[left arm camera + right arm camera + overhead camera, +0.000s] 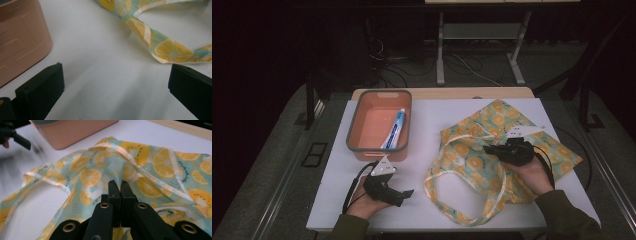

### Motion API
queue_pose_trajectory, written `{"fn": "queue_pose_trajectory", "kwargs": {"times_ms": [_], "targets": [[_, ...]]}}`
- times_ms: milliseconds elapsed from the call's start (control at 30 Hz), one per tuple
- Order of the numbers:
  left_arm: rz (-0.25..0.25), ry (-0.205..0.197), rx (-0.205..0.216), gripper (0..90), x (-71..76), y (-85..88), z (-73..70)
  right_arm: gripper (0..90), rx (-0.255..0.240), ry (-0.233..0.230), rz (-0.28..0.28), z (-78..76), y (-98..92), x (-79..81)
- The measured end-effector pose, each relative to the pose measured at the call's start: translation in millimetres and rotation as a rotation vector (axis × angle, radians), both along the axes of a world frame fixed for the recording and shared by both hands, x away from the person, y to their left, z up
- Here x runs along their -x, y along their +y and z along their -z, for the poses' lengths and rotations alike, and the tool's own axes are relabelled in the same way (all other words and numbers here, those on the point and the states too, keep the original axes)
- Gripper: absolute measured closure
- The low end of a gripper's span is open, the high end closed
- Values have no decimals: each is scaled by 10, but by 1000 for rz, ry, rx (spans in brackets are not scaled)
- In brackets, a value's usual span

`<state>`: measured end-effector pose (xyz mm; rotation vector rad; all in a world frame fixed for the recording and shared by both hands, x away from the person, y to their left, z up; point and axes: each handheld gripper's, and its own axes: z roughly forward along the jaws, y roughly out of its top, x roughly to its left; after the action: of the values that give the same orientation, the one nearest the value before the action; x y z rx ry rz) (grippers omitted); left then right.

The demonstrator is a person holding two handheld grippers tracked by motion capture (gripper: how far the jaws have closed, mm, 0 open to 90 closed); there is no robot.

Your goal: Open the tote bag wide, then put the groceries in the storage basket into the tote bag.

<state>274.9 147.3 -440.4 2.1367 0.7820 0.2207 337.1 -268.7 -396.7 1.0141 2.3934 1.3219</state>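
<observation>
A lemon-print cloth bag (472, 155) with long straps lies rumpled on the right half of the white table (432, 120). My right gripper (488, 148) rests on top of it and points left. Its jaws are shut (121, 185) just over the fabric (90, 176), with no cloth visibly pinched between them. My left gripper (406, 195) is held low near the table's front left, pointing right. It stands wide open (115, 82) over bare table, and a bag strap (170, 48) lies just beyond its right jaw.
An orange bin (357, 122) stands at the back left with a blue and white toothpaste tube (396, 129) inside. Its wall (20, 45) is close to my left gripper's left jaw. Dark floor, cables and a stand lie behind the table.
</observation>
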Motion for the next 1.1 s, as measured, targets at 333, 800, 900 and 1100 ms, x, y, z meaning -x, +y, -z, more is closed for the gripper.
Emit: {"fn": "queue_pose_trajectory", "kwargs": {"times_ms": [333, 800, 900, 1100], "targets": [[13, -9, 24, 0, 31, 28, -86, 891, -18, 4, 11, 1, -64, -15], [102, -7, 108, 3, 73, -21, -392, 891, -12, 8, -16, 28, -76, -14], [112, -20, 124, 3, 54, -19, -493, 891, -9, 9, -19, 30, -70, -13], [65, -59, 136, 1, -81, 44, -650, 892, -2, 11, -28, 34, -62, -13]]}}
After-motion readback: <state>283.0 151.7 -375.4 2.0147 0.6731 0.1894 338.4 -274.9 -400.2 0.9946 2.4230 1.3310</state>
